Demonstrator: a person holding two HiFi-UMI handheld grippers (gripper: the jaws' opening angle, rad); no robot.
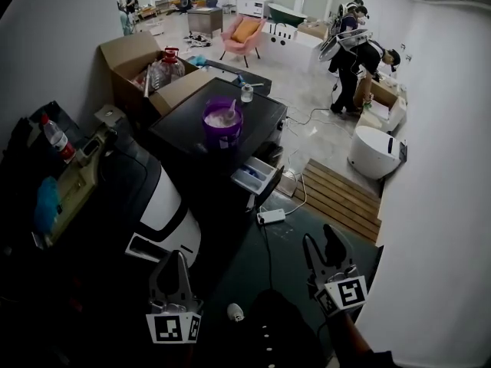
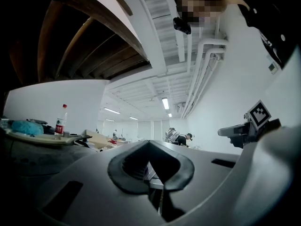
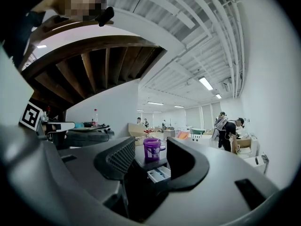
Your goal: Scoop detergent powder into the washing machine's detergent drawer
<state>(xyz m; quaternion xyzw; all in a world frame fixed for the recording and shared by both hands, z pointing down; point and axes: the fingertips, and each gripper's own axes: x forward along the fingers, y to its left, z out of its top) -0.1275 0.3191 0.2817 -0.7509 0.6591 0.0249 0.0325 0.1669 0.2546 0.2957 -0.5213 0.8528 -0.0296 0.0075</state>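
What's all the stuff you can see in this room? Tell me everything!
washing machine: one, black, middle of the room
detergent tub: one, purple, on top of the washing machine
scoop: one, pale, standing in the tub
detergent drawer: one, white and blue, pulled out at the machine's front
cardboard box: one, brown, open, behind the machine
armchair: one, pink, far back
power strip: one, white, on the floor
wooden slat mat: one, brown, floor at right
bottle: one, clear, red cap, far left
left gripper: one, grey, jaws together, empty
right gripper: one, grey, jaws apart, empty
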